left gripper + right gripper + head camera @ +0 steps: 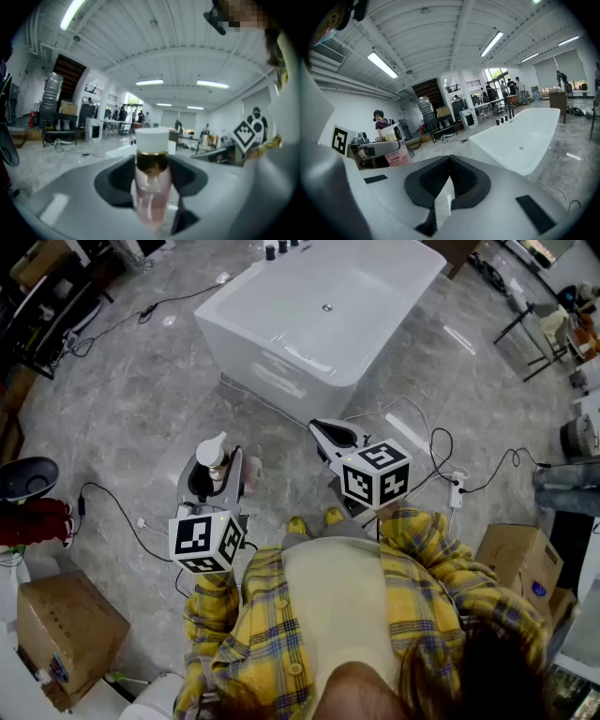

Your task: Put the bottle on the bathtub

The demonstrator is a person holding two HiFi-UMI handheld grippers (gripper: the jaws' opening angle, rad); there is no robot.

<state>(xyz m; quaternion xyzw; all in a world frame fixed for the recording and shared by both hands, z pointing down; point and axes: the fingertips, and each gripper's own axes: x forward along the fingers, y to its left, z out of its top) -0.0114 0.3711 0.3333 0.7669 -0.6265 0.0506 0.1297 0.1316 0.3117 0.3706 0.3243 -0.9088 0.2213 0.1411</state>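
A pink bottle [151, 187] with a white cap and a gold band stands upright between the jaws of my left gripper [151, 164], which is shut on it. In the head view the bottle's cap [213, 448] shows above the left gripper [214, 474], over the grey floor a short way in front of the person. The white bathtub [281, 343] stands further ahead, apart from both grippers. My right gripper [336, 435] is shut with nothing in it, its tips [450, 158] pointing toward the bathtub [529, 140]. The bottle [397, 157] also appears at the left of the right gripper view.
Black taps [281, 249] line the bathtub's far rim. Cables and a power strip [457, 489] lie on the floor to the right. Cardboard boxes [66, 624] [516, 559] stand on either side of the person. A black stool [28, 479] and a red object [33, 521] are at the left.
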